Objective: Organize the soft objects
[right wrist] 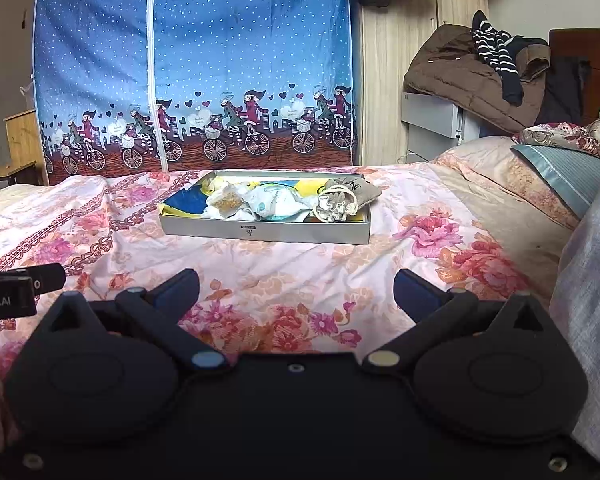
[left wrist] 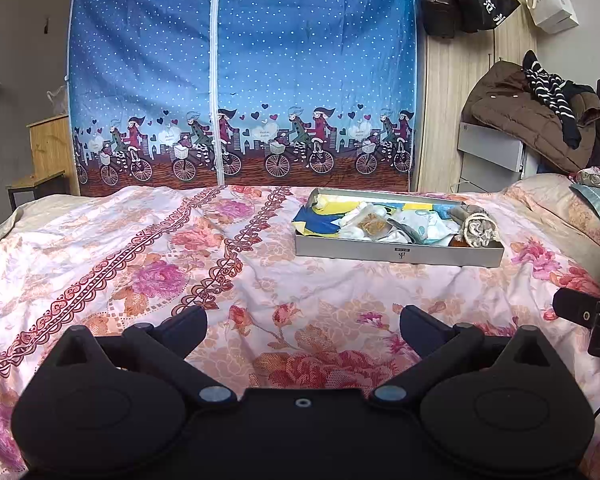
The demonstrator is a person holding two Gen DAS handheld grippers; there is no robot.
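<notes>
A shallow grey cardboard box lies on the floral bedspread, holding several soft things: a blue and yellow cloth, white pouches, a pale printed packet and a beige drawstring bag. My left gripper is open and empty, low over the bed, well short of the box. My right gripper is open and empty, also short of the box. The right gripper's edge shows in the left wrist view.
The floral bedspread covers the bed. A blue fabric wardrobe stands behind it. Pillows lie at the right. Coats are piled on a grey cabinet. A wooden stool stands left.
</notes>
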